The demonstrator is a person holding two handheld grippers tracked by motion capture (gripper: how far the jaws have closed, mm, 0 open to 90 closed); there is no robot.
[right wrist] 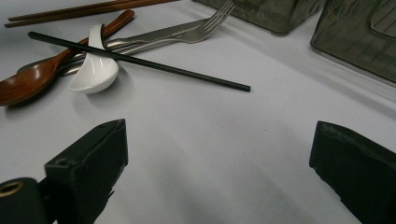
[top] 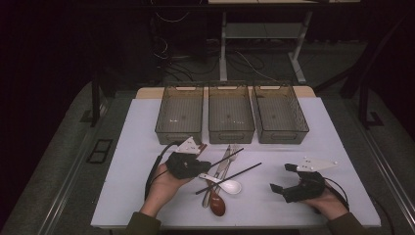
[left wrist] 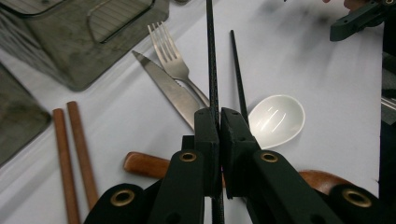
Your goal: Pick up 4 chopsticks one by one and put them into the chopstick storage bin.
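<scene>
— Step in hand? 
— Sorting cutlery, by the look: left gripper [left wrist: 219, 122] clamped on one black chopstick [left wrist: 212, 56], raised just off the pile beside the white spoon [left wrist: 275, 120]. 
— Next move? 
— Probably carrying it to one of the bins beyond the white spoon; needs a level lift so the long end clears the fork [left wrist: 173, 58] and knife [left wrist: 168, 88]. 
— Right gripper [right wrist: 219, 163]? 
— Jaws wide apart, nothing between them, low over bare table [top: 313, 122], well to the right of the white spoon. 
— Count? 
— Three clear bins [top: 231, 113]. Two black chopsticks, the second black chopstick [left wrist: 238, 74] lying across the white spoon. Two brown chopsticks [left wrist: 74, 158], left of the white spoon. One fork, one knife, one white spoon, one wooden spoon [top: 218, 205].
</scene>
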